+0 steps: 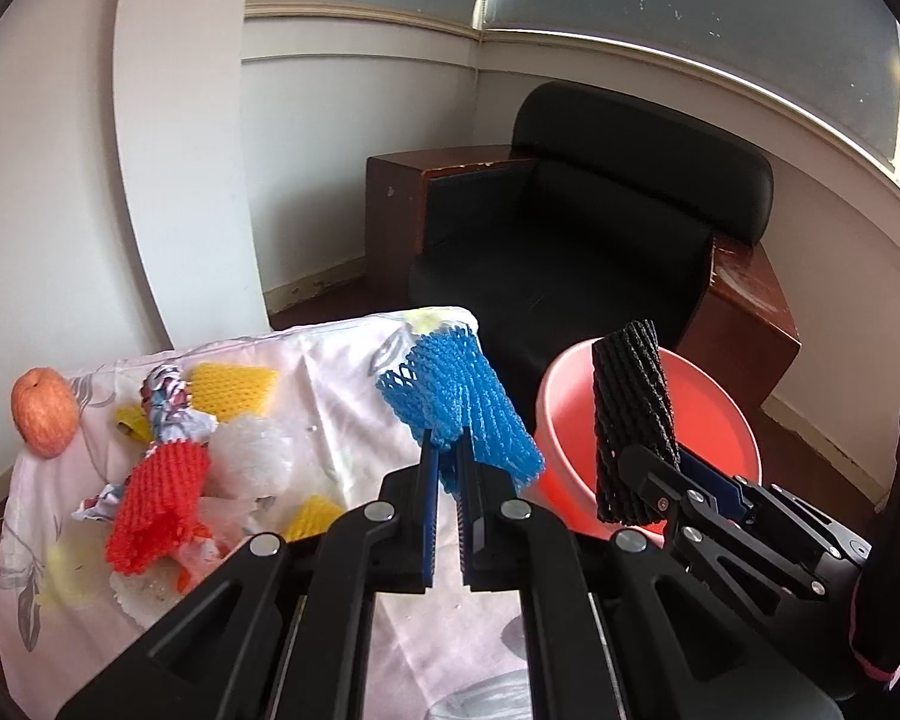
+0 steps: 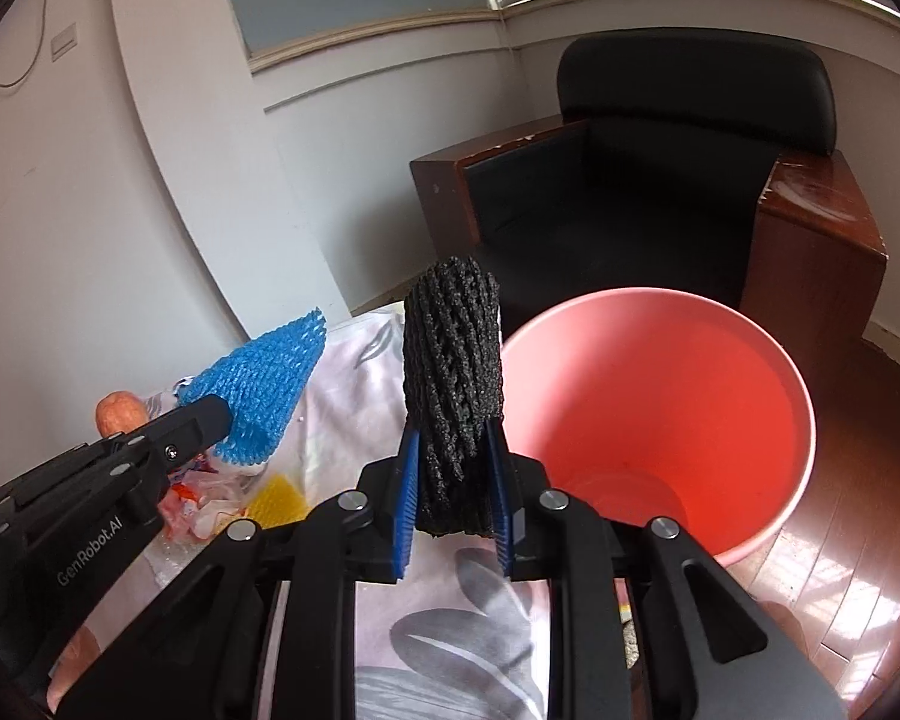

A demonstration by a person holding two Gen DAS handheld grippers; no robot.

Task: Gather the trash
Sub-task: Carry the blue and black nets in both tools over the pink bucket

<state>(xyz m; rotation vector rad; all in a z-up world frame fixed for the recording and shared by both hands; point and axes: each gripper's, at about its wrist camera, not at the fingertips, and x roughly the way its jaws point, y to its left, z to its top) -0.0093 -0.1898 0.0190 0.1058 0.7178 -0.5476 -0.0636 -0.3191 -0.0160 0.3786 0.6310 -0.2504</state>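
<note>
Both hands are carrying a piece of trash toward the pink bin point(image 2: 660, 414), so the step to do well is the drop, which I judge should wait until each piece hangs squarely over the bin's mouth, since these nets are light and springy and could bounce off the rim. In the right wrist view the right gripper point(image 2: 453, 480) pinches the lower end of a black foam net point(image 2: 453, 360) between narrow jaws; the net stands upright as a ribbed, lattice-cut tube, just beside the bin's rim at nine o'clock. The left gripper point(image 1: 447, 465) is clamped nearly closed on a blue foam net point(image 1: 462, 408), which fans out flat and floppy above the fingers, over the far edge of the table at about eleven o'clock from the bin. The bin is smooth plastic, round and tapering to a narrower bottom, with nothing visible inside. More trash lies on the flowered cloth point(image 1: 330, 372): a red foam net point(image 1: 162, 498), yellow foam nets point(image 1: 234, 390), a white fluffy wad point(image 1: 252, 456) and crumpled wrappers, with an apple point(image 1: 42, 414) at the far left edge.
</note>
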